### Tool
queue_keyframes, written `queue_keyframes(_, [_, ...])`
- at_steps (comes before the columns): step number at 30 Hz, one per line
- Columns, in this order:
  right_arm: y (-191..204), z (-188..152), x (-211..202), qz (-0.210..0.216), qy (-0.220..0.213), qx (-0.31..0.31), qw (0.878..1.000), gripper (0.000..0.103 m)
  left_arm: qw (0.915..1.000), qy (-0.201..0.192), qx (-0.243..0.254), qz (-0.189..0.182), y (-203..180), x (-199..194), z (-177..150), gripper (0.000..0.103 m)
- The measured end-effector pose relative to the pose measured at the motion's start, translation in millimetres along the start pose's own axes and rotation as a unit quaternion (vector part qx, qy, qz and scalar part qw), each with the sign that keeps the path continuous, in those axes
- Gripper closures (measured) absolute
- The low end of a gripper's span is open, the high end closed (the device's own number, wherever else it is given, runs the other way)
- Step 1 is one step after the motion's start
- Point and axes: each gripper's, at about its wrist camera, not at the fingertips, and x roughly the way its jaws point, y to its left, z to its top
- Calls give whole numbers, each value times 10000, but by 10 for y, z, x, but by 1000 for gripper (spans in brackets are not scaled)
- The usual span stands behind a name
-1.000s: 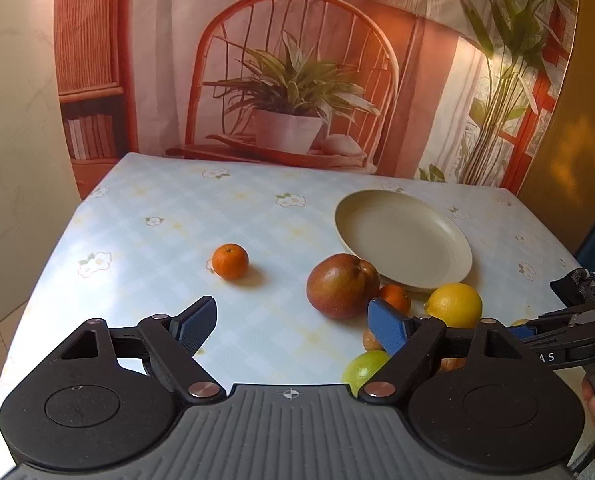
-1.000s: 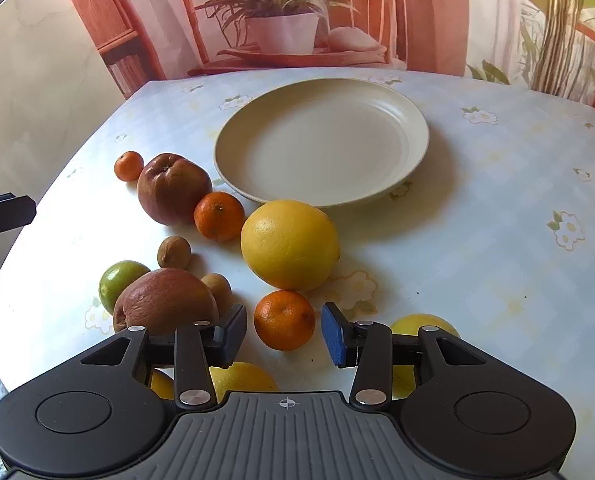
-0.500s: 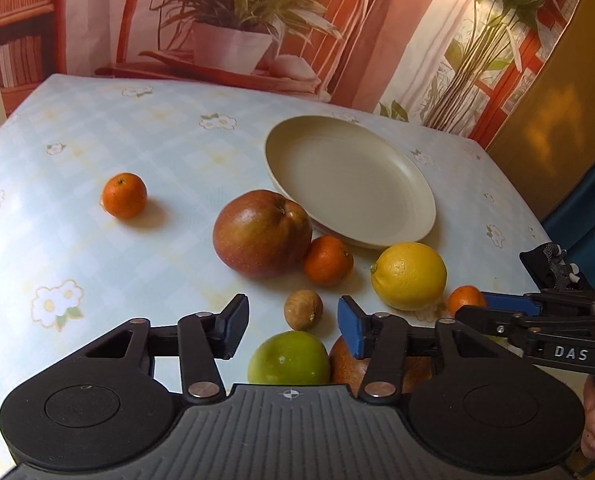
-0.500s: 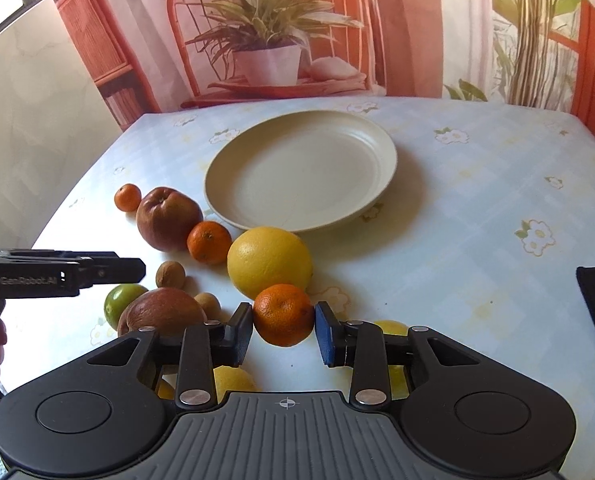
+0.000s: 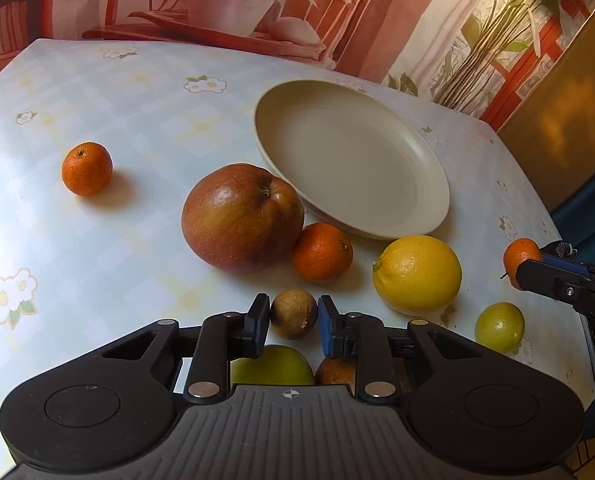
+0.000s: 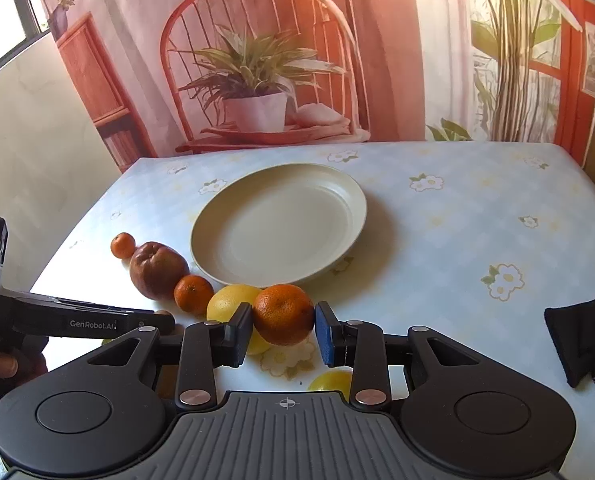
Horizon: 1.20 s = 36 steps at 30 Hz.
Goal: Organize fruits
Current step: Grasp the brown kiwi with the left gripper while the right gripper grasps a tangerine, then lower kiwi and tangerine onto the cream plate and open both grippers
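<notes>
My right gripper [image 6: 283,330] is shut on an orange mandarin [image 6: 283,314] and holds it above the table, in front of the empty cream plate [image 6: 337,192]; the same mandarin [image 5: 521,255] shows at the right edge of the left wrist view. My left gripper [image 5: 293,324] has closed around a small brown kiwi-like fruit [image 5: 293,319] on the table; its pads look to touch it. Beyond it lie a large red apple [image 5: 241,218], a mandarin [image 5: 322,253], a yellow lemon [image 5: 417,275] and the plate [image 5: 437,184].
A lone mandarin [image 5: 86,168] sits far left. A green fruit [image 5: 273,366] and a brown fruit [image 5: 335,372] lie under my left gripper, a small yellow-green citrus [image 5: 499,327] at right. A dark cloth [image 6: 581,336] lies at the table's right edge.
My right gripper closed on the mandarin and lifted it. My left gripper moved forward and down and narrowed around the small brown fruit.
</notes>
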Motion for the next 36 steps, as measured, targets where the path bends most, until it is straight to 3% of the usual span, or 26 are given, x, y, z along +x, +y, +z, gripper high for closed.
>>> queue_keyframes(9, [-90, 5, -3, 14, -46, 60, 10000, 72, 9993, -162, 279, 203, -92, -89, -1, 76])
queue_keyframes(23, [-66, 212, 24, -44, -217, -373, 9991, 72, 9909, -1106, 710, 299, -172, -652, 251, 76])
queue_keyframes(30, [-112, 471, 338, -178, -286, -734, 9967, 72, 9898, -1155, 806, 192, -201, -448, 592, 76])
queue_keyframes(36, [-217, 631, 797, -230, -18, -809, 9965, 72, 9916, -990, 825, 106, -175, -83, 818, 76])
